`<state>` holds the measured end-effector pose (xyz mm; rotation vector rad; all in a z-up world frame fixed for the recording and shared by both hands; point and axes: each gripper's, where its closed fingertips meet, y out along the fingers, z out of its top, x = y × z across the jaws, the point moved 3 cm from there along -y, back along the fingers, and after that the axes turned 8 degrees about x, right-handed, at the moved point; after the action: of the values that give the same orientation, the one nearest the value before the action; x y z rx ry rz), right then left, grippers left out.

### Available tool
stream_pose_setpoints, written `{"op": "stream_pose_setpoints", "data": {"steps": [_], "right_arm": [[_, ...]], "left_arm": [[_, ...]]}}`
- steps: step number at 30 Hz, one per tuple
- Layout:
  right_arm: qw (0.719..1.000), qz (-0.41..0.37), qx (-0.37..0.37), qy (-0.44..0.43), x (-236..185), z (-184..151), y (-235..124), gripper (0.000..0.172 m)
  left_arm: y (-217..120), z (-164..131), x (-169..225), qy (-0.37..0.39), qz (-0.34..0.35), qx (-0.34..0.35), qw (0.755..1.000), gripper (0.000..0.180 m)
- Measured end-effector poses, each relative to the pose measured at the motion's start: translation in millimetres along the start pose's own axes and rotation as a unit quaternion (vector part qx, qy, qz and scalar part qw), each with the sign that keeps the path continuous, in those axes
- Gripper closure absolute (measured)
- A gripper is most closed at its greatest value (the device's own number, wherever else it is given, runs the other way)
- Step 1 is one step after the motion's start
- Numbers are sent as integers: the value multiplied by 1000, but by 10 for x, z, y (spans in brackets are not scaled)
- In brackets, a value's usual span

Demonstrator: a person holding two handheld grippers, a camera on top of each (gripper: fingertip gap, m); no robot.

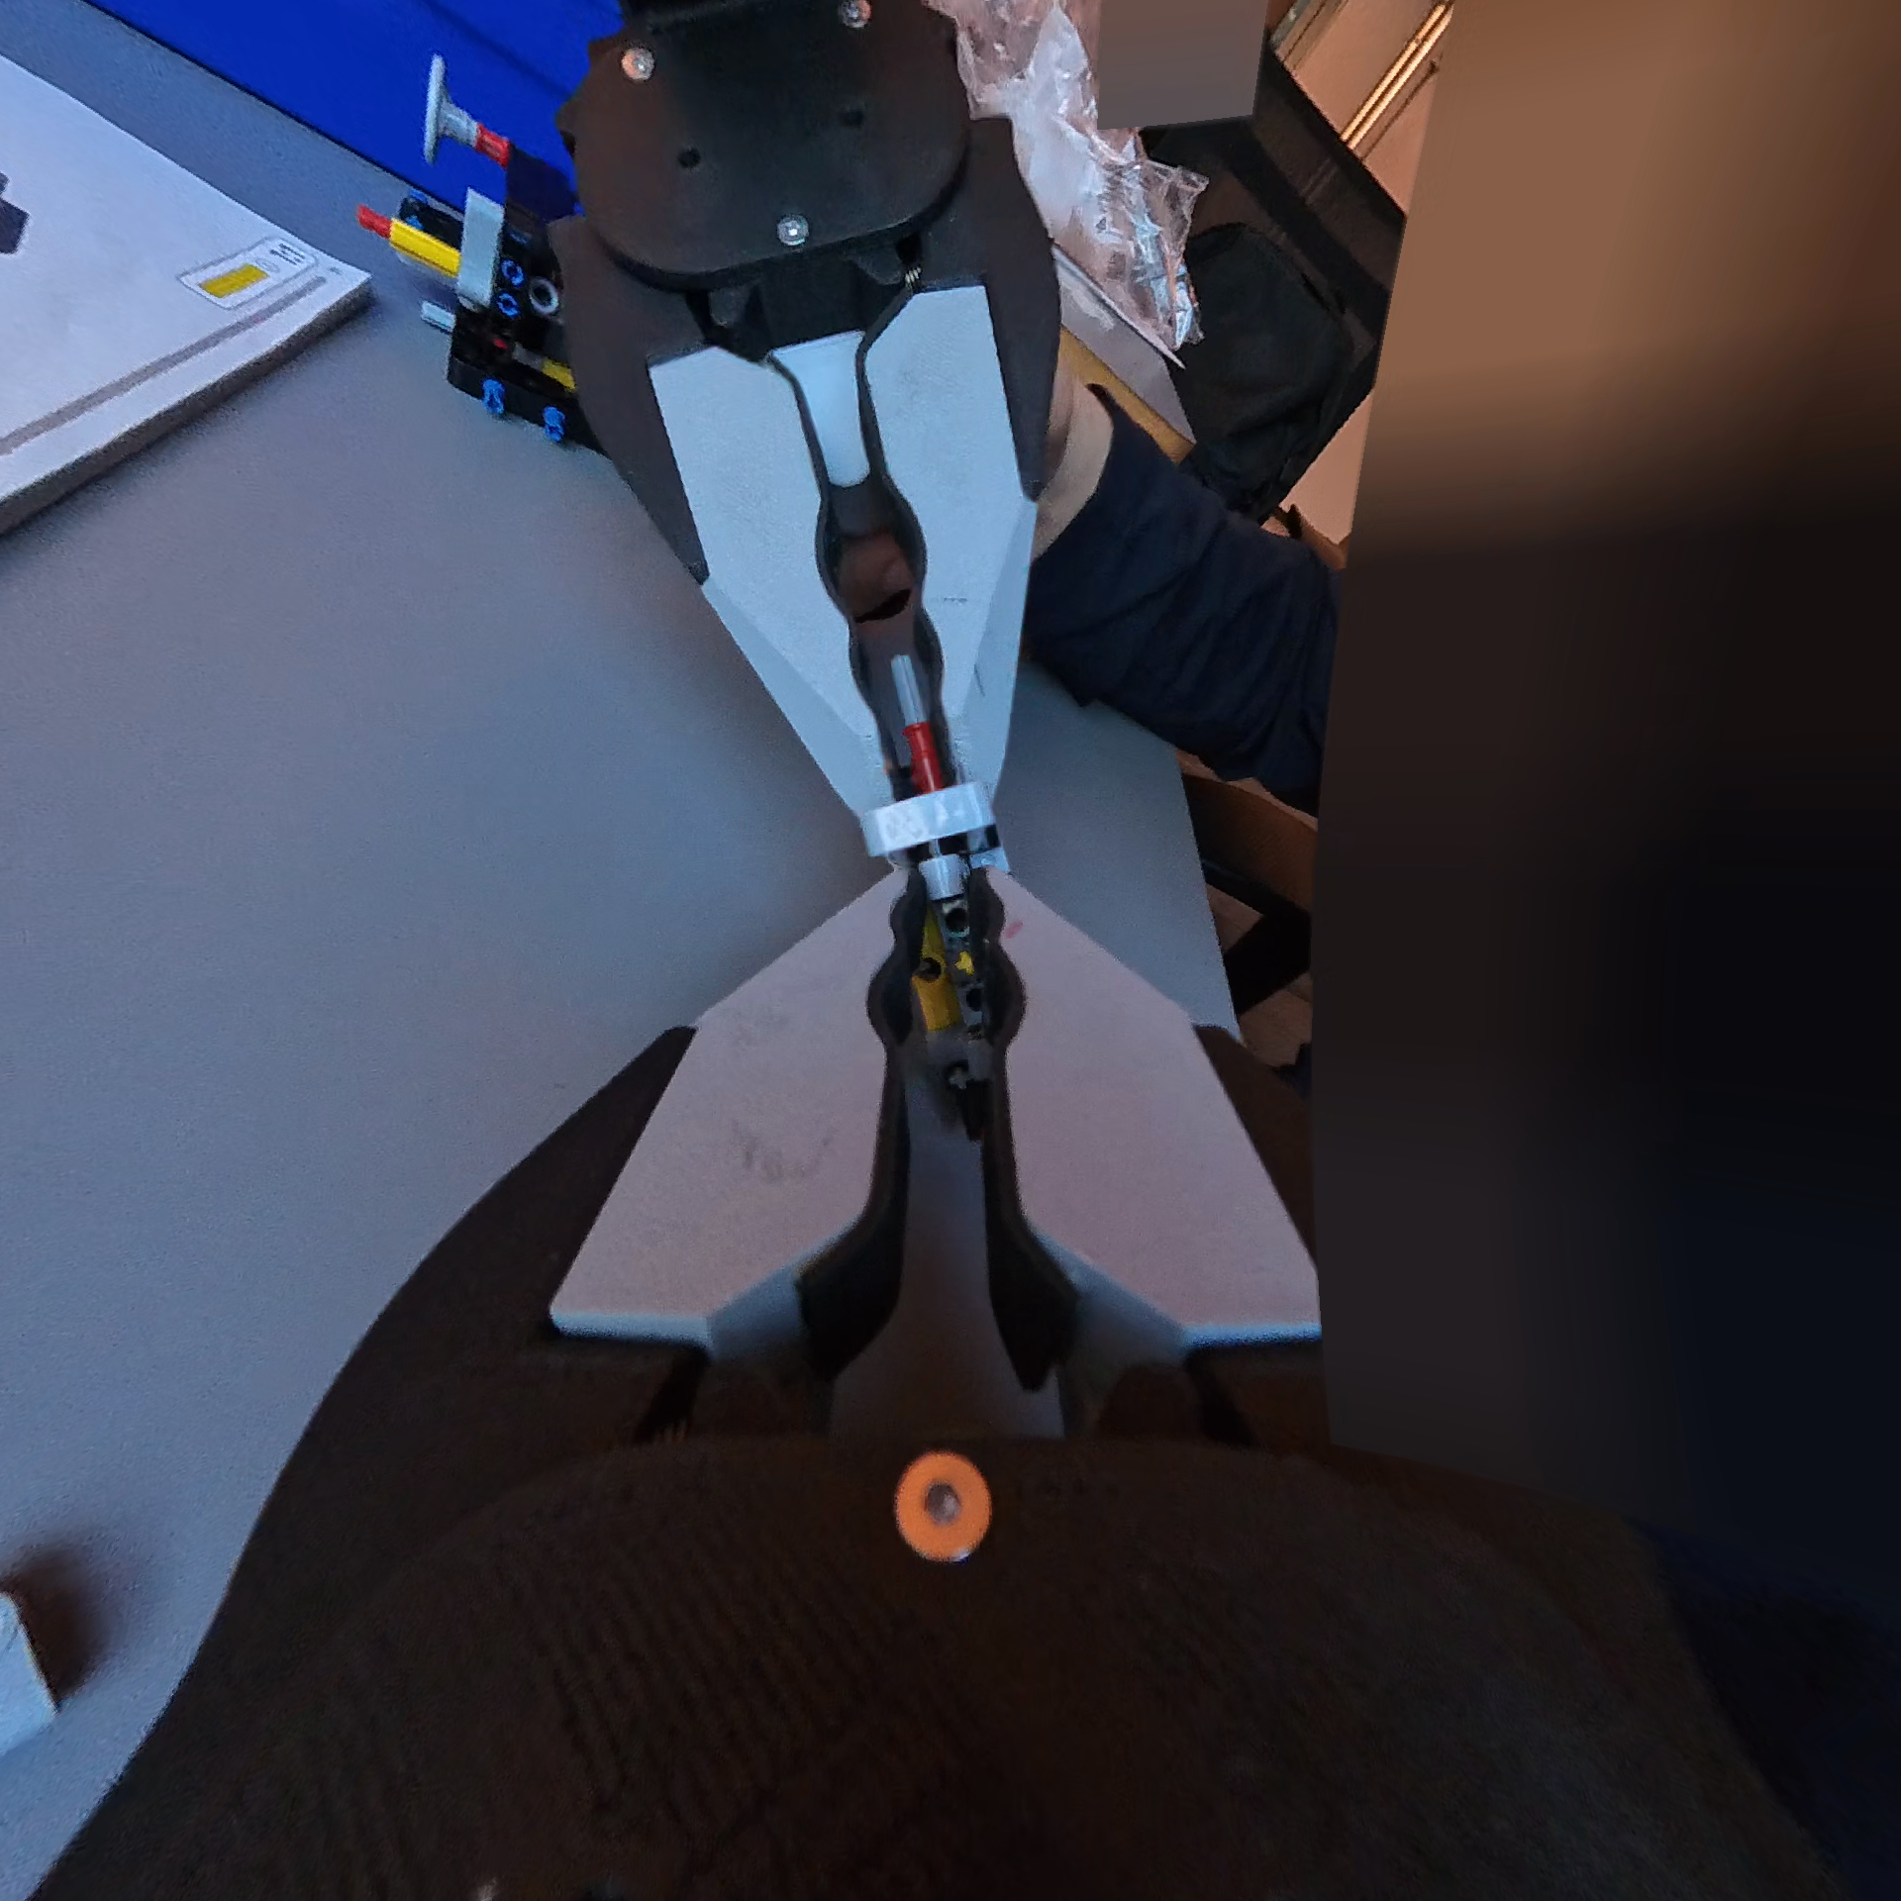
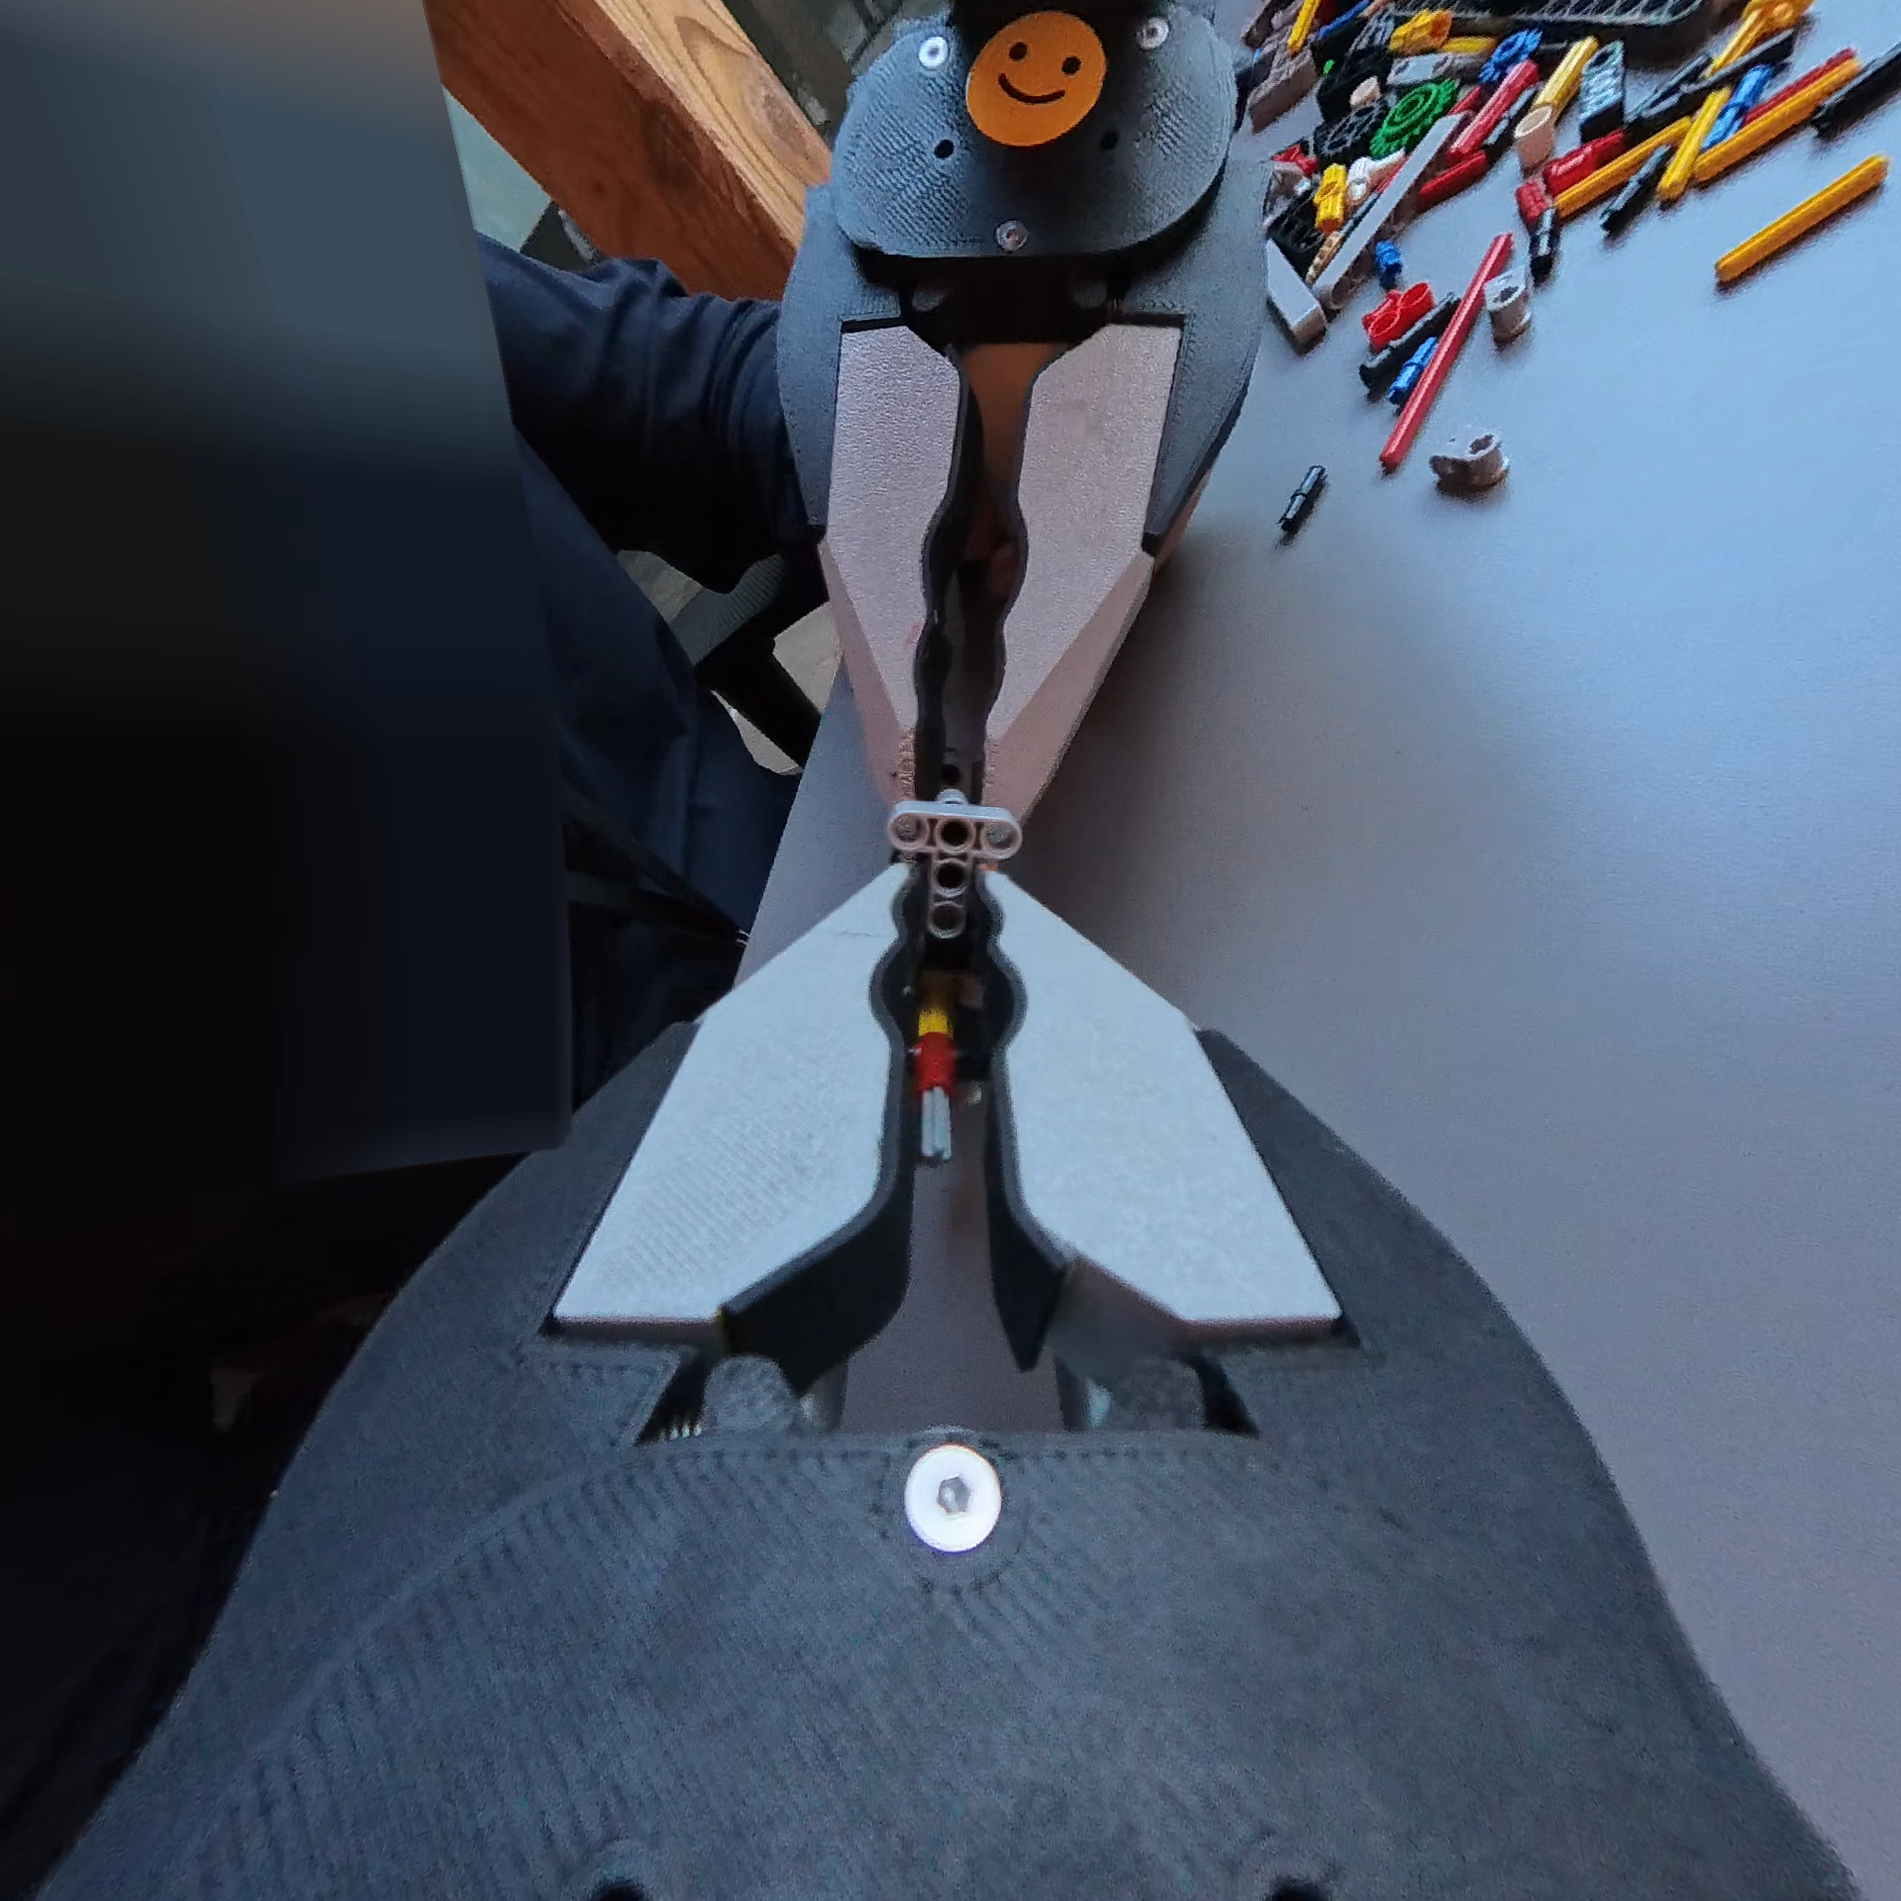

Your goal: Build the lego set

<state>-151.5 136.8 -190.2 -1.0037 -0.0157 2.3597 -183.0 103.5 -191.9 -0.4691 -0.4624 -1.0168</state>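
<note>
**Grey T-piece pinched between two grippers, tip to tip**

Grey plastic at centre frame: the right gripper clamps narrow on the stem of a grey T-piece, a red-and-yellow pin trailing behind it. The left gripper pinches a black-and-yellow beam. Best kept square, I'd say, and pushed straight. Where the parts join is hidden behind the fingertips. A loose parts pile sits upper right.
</note>
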Motion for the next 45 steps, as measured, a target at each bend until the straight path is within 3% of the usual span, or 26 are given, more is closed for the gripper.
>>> {"op": "stream_pose_setpoints", "data": {"steps": [24,45], "right_arm": [[999,-34,-5,-22,3,7,15,167],[1000,-13,10,-11,-20,11,17,167]], "left_arm": [[-34,-45,-19,-37,-4,-9,999,178],[-38,-28,8,-49,-14,4,999,176]]}}
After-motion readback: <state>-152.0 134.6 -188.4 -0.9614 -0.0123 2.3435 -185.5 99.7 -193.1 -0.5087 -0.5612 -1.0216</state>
